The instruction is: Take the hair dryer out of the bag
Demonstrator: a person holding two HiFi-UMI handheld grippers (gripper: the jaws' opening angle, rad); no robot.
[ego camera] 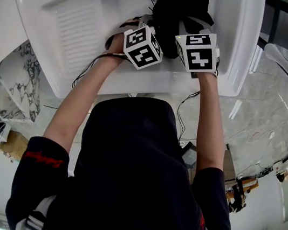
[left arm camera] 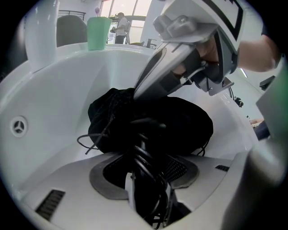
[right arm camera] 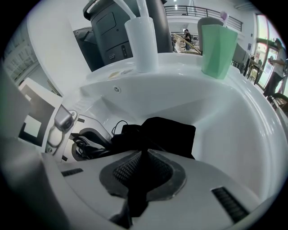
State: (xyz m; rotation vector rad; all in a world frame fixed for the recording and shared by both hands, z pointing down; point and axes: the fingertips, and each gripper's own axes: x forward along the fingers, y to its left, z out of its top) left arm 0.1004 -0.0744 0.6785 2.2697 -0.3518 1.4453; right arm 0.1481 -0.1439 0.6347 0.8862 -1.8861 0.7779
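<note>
A person (ego camera: 138,182) in a dark top is leaning over a white basin (ego camera: 233,72), working a hand-held gripper in each hand. The left hand-held gripper (left arm camera: 145,173) is gripping the black hair dryer (left arm camera: 150,197), its jaws standing wide on either side of the body, round which the cord is lying coiled. The hair dryer is sitting at the near edge of the black bag (left arm camera: 180,121), touching it; whether any part of it is lying inside the bag cannot be made out.

The right hand-held gripper (right arm camera: 141,173) is pinching a fold of the bag's dark cloth, its jaws drawn almost together on the fabric. The bag itself is lying crumpled on the bottom of the basin, with a thin drawstring (left arm camera: 90,143) trailing from it over the white floor.

From the head view, the two marker cubes (ego camera: 143,46) are sitting side by side just in front of the bag, both forearms reaching forward over the basin's near rim. A ribbed draining board (ego camera: 78,16) is running along the basin to the left of the bag.

On the ledge at the far side of the basin, a green cup (right arm camera: 218,49) and a white cup (right arm camera: 141,42) are standing upright, apart from each other and well clear of the bag.
</note>
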